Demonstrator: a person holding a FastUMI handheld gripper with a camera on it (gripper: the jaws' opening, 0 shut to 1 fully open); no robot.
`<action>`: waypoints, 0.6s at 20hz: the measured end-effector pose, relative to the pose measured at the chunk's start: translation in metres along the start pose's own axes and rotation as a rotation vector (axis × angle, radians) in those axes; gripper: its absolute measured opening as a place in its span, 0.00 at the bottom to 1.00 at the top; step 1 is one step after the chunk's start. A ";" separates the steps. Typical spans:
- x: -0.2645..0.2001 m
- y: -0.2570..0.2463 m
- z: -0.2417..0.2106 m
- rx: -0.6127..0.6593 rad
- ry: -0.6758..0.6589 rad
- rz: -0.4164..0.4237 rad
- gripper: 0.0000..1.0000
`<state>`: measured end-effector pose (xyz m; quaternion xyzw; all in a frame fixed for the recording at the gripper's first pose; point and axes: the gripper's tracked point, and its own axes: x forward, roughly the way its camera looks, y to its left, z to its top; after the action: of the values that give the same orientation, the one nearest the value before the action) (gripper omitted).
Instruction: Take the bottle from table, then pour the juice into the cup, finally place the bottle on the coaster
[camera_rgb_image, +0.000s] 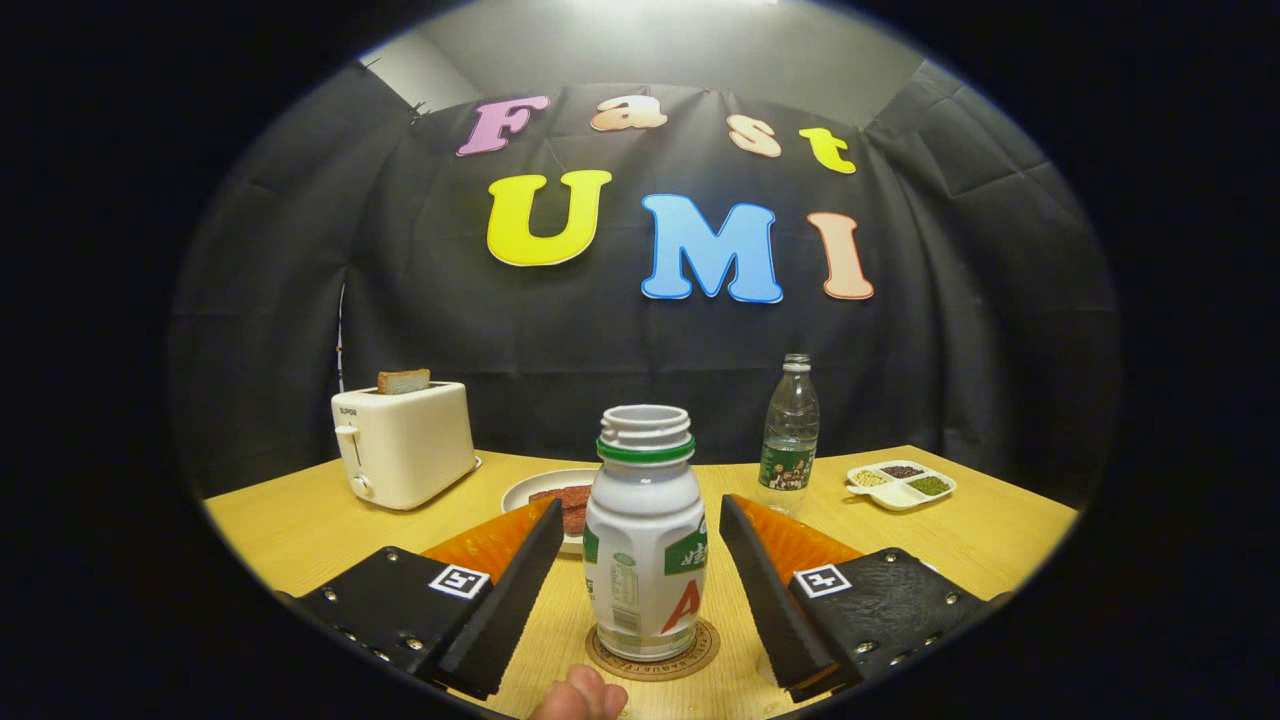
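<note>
Your tool (642, 570) stands wide, a finger on either side of the bottle (645, 535) with clear gaps on both flanks, so nothing is gripped. The bottle is upright, uncapped, and sits square on the coaster (700, 648) on the near part of the bench (300, 530), between your fingers. No cup is visible from here, so I cannot say whether the pour is done; judged from how things lie, this looks like the last step, bottle set down and let go. If that is so, do it cleanly: keep the fingers spread as they are and draw the tool straight back toward you along its own line, without swinging left or right, since either finger could clip the bottle and an open neck spills easily. Hold level until the tips are past the bottle's near side, then lift. Mind the fingertip (580, 697) of a hand at the near edge, just short of the coaster; keep it off the rim so the coaster does not slide. Farther off stand a toaster (403, 445) with a slice (403, 381) up on the far left, a plate (535, 487) behind the bottle, a clear water bottle (789, 435) and a divided dish (900, 485) on the far right; all are well apart from your path.
</note>
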<state>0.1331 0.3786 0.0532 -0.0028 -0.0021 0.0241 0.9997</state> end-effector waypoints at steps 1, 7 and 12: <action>-0.008 -0.001 0.003 0.018 -0.001 0.000 0.95; -0.067 -0.015 0.017 0.055 -0.012 0.045 0.95; -0.099 -0.043 0.023 -0.003 -0.004 0.073 0.95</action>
<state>0.0361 0.3307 0.0764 -0.0041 -0.0040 0.0608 0.9981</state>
